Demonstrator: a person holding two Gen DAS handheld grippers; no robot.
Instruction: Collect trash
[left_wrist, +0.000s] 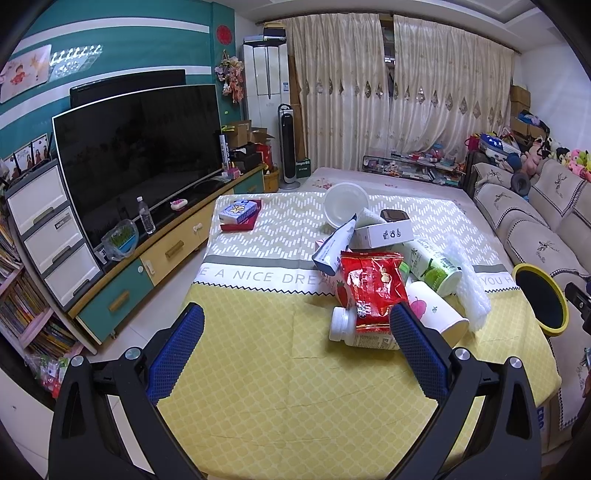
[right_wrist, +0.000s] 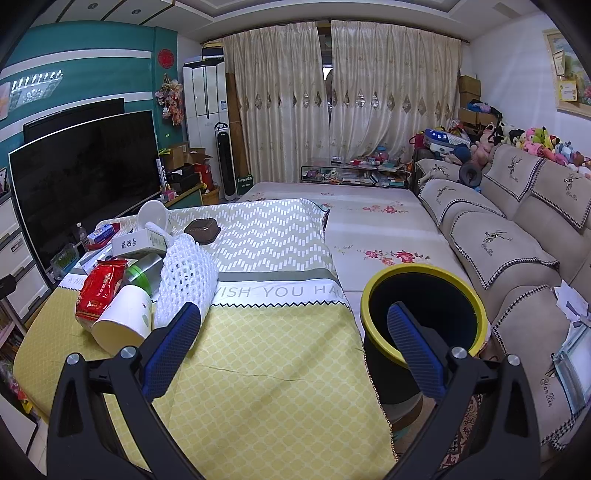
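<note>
Both claws hang spread wide with nothing between their blue pads. The left claw (left_wrist: 297, 321) faces a trash heap on the cloth-covered tabletop (left_wrist: 266, 369): a red packet (left_wrist: 371, 284) lying over a white bottle (left_wrist: 343, 326), beside a paper cup (left_wrist: 439, 315). The right claw (right_wrist: 293, 319) points between that heap and a yellow-rimmed bin (right_wrist: 424, 291) just off the tabletop's edge.

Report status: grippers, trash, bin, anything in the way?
Left gripper and right gripper open, empty. Trash pile untouched on the table. Bin open at the table's right edge. Path unobstructed.
</note>
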